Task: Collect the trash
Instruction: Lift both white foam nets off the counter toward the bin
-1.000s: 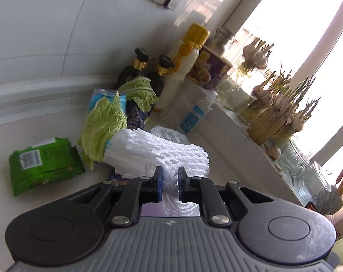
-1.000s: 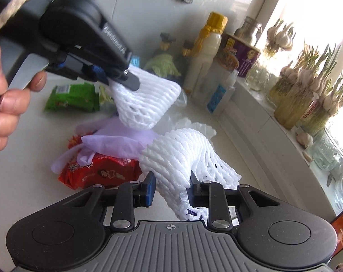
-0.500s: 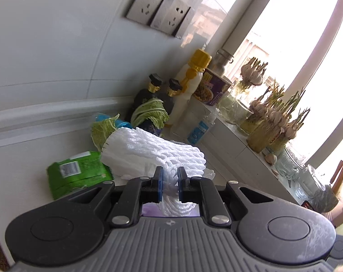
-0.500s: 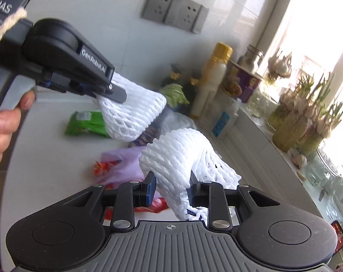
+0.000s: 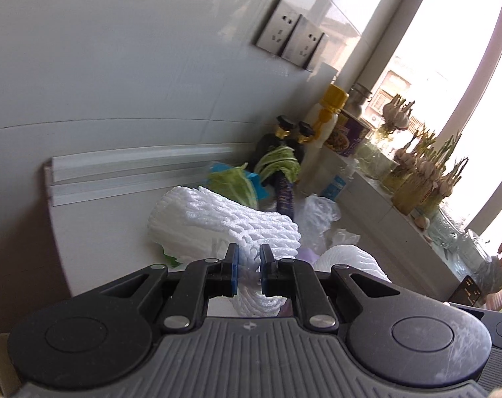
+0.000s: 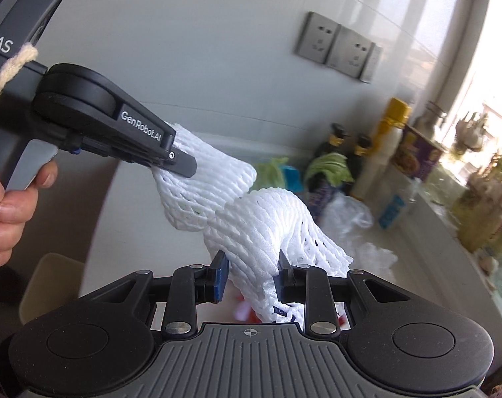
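White foam fruit nets are clamped one in each of our jaws, left gripper (image 5: pixel 247 267) and right gripper (image 6: pixel 251 275) both held above the counter (image 5: pixel 101 242), so the carrying step is in hand and next we need a bin, unseen here.

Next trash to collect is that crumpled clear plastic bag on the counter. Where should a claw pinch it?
Pinch the clear plastic bag at its raised, bunched top, coming from above: it lies loose and crumpled on the counter, bottles close behind.
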Tool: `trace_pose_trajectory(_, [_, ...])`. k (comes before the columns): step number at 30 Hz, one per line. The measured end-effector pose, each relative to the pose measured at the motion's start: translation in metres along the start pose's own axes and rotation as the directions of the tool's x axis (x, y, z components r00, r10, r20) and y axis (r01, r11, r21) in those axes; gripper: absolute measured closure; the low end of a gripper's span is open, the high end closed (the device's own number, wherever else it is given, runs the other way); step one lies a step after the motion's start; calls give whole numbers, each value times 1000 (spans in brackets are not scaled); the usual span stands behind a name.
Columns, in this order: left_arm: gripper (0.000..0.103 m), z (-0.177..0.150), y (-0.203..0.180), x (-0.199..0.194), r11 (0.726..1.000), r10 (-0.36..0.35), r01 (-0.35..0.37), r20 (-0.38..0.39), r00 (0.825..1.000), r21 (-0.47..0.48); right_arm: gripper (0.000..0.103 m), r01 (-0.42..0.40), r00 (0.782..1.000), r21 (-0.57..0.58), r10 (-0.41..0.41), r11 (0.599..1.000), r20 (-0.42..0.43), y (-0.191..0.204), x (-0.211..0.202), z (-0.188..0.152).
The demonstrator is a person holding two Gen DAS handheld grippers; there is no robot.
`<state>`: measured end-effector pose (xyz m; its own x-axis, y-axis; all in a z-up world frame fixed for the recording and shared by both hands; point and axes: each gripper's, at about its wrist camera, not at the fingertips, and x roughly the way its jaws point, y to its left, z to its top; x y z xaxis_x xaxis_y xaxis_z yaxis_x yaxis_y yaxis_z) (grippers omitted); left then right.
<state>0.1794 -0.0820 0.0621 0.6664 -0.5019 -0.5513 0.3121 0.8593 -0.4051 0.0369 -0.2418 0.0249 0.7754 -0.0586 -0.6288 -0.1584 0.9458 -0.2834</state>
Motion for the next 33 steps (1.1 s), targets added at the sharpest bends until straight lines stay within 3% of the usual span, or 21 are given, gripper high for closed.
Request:
trace_pose_trajectory(23, [92, -67, 104, -47, 994, 86, -87, -15, 996, -68, 76, -197, 980, -52, 195, 979, -26, 90, 27, -20])
trace_pose_trajectory(33, [92, -99, 151, -54, 981, 111, -116, -43, 993, -158, 76, -256, 967, -75, 255, 964, -20, 124, 33, -16])
